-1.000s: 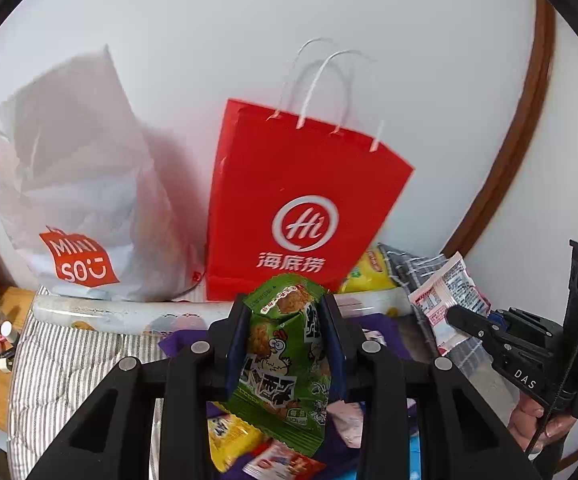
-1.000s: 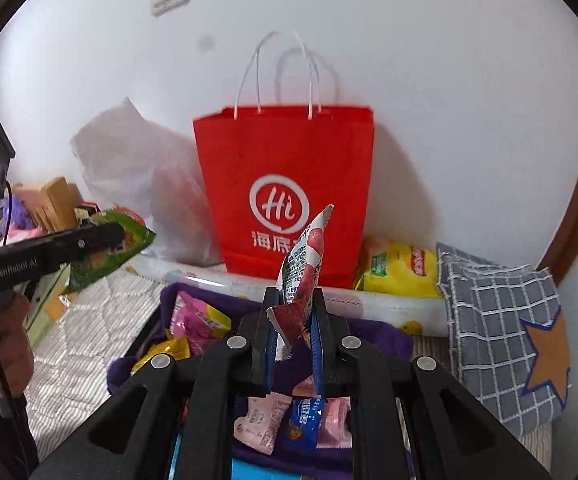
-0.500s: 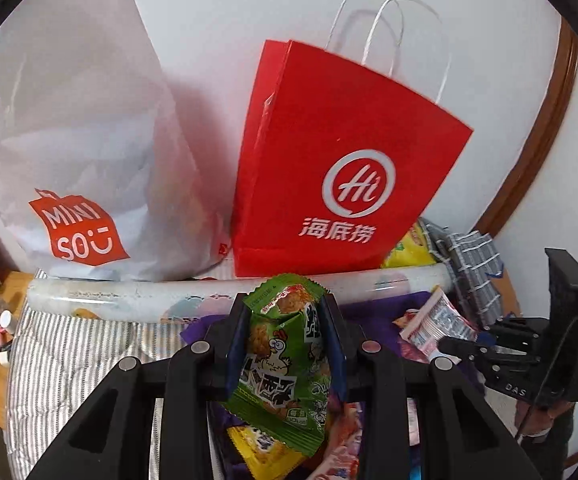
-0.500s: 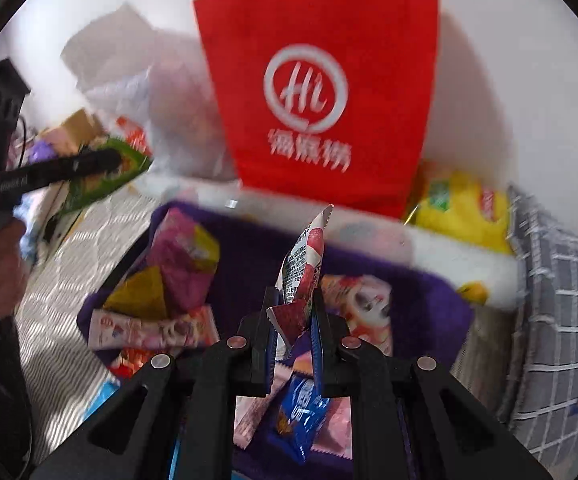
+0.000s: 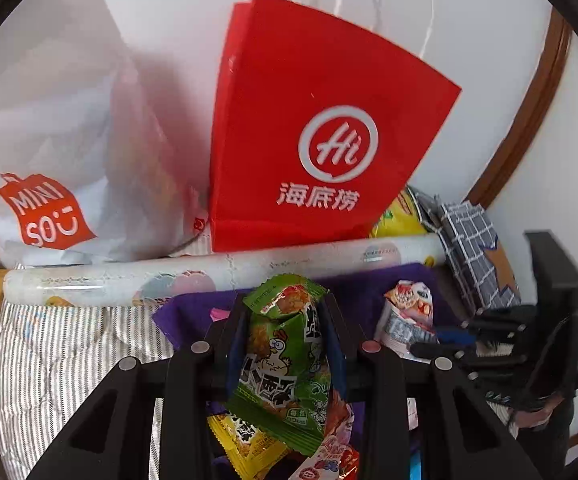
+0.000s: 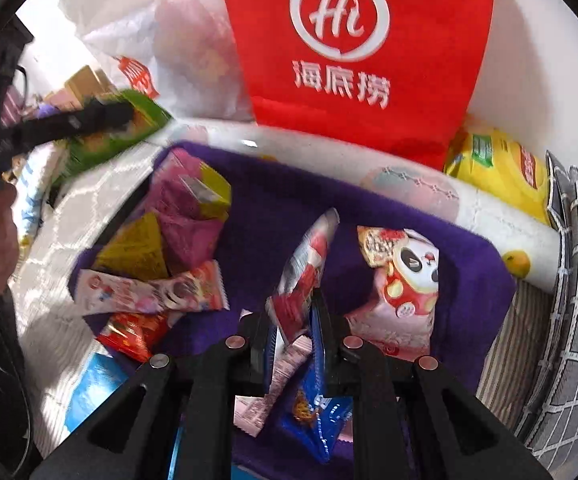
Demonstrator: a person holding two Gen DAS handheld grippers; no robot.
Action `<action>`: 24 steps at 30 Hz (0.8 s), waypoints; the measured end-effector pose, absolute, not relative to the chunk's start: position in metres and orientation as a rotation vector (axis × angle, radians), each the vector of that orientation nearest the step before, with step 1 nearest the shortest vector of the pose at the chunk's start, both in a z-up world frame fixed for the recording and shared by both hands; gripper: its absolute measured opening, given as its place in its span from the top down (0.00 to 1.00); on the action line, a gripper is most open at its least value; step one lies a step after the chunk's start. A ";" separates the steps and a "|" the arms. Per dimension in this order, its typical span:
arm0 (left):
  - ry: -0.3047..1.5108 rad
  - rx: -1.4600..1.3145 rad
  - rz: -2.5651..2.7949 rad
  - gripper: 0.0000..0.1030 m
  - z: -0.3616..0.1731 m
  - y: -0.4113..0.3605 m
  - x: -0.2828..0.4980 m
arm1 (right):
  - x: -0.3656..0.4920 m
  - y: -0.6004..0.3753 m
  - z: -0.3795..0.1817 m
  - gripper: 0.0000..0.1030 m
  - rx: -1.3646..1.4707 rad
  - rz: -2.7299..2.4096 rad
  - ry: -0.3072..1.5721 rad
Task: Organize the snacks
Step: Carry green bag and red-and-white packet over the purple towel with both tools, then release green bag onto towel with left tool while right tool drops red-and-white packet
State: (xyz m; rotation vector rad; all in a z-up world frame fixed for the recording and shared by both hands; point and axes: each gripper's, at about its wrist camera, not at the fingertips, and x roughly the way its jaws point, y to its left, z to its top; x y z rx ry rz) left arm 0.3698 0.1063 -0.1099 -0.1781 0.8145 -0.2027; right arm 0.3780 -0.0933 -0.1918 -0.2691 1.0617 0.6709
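Observation:
My left gripper (image 5: pixel 285 304) is shut on a green snack packet (image 5: pixel 285 360) with a cartoon chicken, held above the near left edge of a purple fabric basket (image 6: pixel 289 200). My right gripper (image 6: pixel 295 312) points down into that basket with a red and white snack packet (image 6: pixel 305 268) between its jaws. The jaws are opening, and the packet leans left with the pads still against it. In the left wrist view the right gripper (image 5: pixel 421 344) hangs low at the right. In the right wrist view the left gripper (image 6: pixel 101 116) sits at the upper left with the green packet (image 6: pixel 137 132).
Several snack packets lie in the basket, among them a pink panda packet (image 6: pixel 405 276). A red paper bag (image 5: pixel 321 140), a white plastic bag (image 5: pixel 49 140) and a wrapped roll (image 5: pixel 169 276) line the wall behind. A yellow bag (image 6: pixel 497 164) and a checked cushion (image 6: pixel 577 280) sit right.
Both grippers have sunk toward the purple basket. The right one has tipped steeply downward over it, and its packet now leans left. The left keeps its grip on the green packet.

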 end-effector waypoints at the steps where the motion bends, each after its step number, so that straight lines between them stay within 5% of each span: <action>1: 0.823 -0.173 -0.207 0.68 -0.112 0.105 0.370 | 0.377 -0.094 -0.189 0.81 -0.273 0.665 1.055; 15: 0.958 -0.009 -0.287 0.66 -0.148 0.056 0.373 | 0.359 -0.111 -0.131 0.81 -0.250 0.597 0.885; 24: 0.967 0.002 -0.274 0.66 -0.150 0.054 0.375 | 0.367 -0.108 -0.143 0.80 -0.274 0.546 0.912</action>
